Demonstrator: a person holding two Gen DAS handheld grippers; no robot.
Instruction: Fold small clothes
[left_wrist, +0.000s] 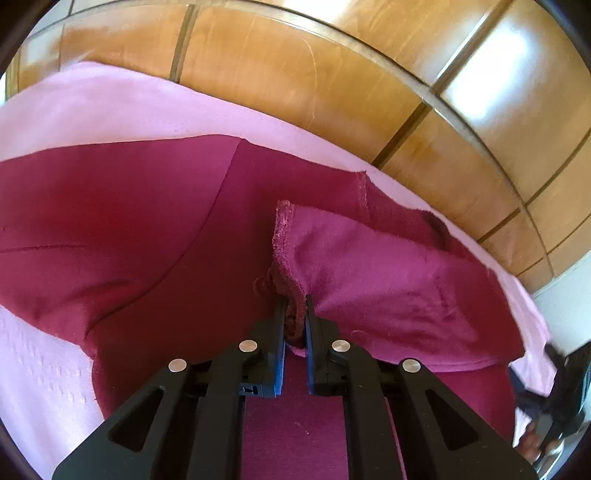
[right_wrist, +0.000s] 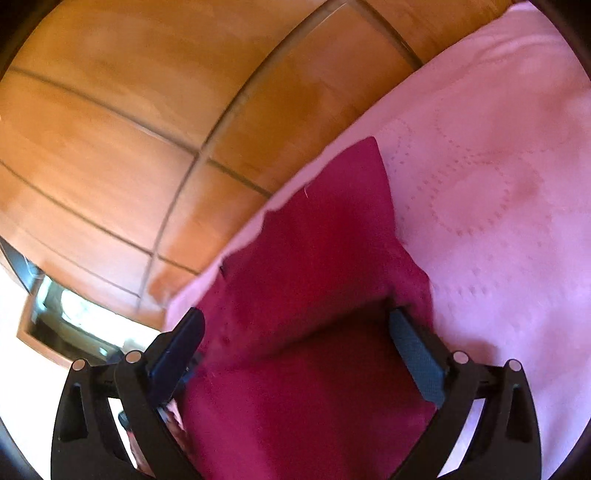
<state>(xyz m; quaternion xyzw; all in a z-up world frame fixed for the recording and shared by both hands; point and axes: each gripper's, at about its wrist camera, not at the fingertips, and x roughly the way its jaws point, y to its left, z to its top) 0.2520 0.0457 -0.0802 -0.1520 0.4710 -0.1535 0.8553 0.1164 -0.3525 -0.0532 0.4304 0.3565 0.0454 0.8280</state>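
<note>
A dark red garment (left_wrist: 147, 229) lies spread on a pink cloth (left_wrist: 110, 107). My left gripper (left_wrist: 295, 306) is shut on a stitched hem of the garment and holds a folded-over flap (left_wrist: 388, 280) whose lighter inside faces up. In the right wrist view the same red garment (right_wrist: 325, 251) lies between the wide-open fingers of my right gripper (right_wrist: 295, 325), with a pointed corner reaching toward the cloth's edge. The right gripper holds nothing. The pink cloth (right_wrist: 480, 177) fills the right side of that view.
Beyond the pink cloth stands a glossy wooden panelled surface (left_wrist: 332, 74), also in the right wrist view (right_wrist: 129, 129). A dark object (left_wrist: 554, 398) sits at the far right edge of the left wrist view. A bright opening (right_wrist: 70, 317) shows low on the left.
</note>
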